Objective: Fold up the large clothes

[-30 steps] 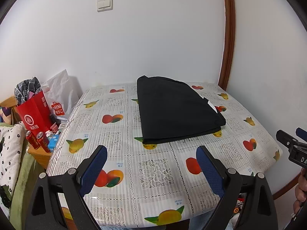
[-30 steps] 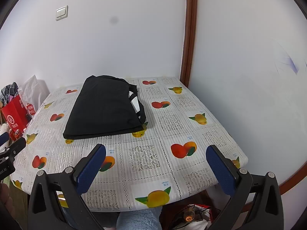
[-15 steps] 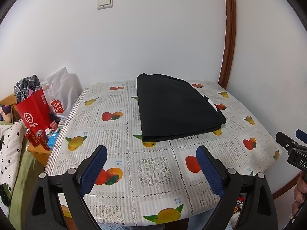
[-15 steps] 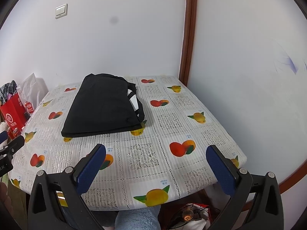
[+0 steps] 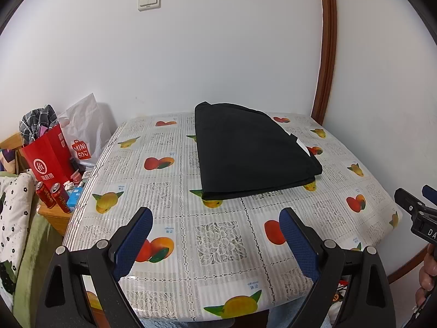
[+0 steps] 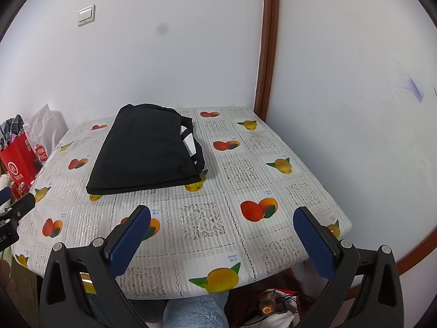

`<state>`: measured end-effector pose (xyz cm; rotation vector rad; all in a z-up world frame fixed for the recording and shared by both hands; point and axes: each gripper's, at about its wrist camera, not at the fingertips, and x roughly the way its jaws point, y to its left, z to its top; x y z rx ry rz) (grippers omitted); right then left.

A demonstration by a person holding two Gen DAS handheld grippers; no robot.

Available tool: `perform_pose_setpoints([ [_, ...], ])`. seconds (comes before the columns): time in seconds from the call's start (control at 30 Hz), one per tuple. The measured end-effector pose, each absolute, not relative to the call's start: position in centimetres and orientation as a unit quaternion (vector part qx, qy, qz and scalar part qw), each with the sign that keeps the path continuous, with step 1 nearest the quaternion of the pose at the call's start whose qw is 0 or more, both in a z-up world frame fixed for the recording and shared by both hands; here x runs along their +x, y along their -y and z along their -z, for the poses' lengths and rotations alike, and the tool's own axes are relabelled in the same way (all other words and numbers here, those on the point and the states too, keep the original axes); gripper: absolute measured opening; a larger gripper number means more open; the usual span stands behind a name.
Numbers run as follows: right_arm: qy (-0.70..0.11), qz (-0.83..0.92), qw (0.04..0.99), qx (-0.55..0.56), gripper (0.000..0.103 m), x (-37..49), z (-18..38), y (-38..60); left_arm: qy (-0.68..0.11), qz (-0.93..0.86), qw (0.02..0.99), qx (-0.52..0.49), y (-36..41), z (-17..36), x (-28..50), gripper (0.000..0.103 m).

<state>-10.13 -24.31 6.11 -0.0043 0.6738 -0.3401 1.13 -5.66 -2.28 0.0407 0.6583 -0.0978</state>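
A: Where does the black garment lie?

B: Folded into a flat rectangle on the far half of the worktop, on the fruit-print cloth, its near edge just covering a printed yellow fruit. In the right wrist view the garment shows a white patch along its right side.

A: And the tongs?

B: The left tongs hang over the worktop's near edge with blue pads spread wide and nothing between them. The right tongs are likewise spread apart and empty, held over the near edge, well apart from the garment.

A: Anything beside the worktop?

B: At left, a red paper bag and a white shopping bag stand near two red cans. A wall switch sits above, and brown wooden trim runs up the corner.
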Motion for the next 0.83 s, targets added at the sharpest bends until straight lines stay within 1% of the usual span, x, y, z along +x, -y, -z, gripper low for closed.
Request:
perform_pose_setpoints([
  [0.83, -0.325, 0.158, 0.932, -0.006, 0.102, -9.91, -6.39, 23.71, -0.326, 0.041, 0.944, 0.012, 5.0, 2.41, 1.56, 0.094],
])
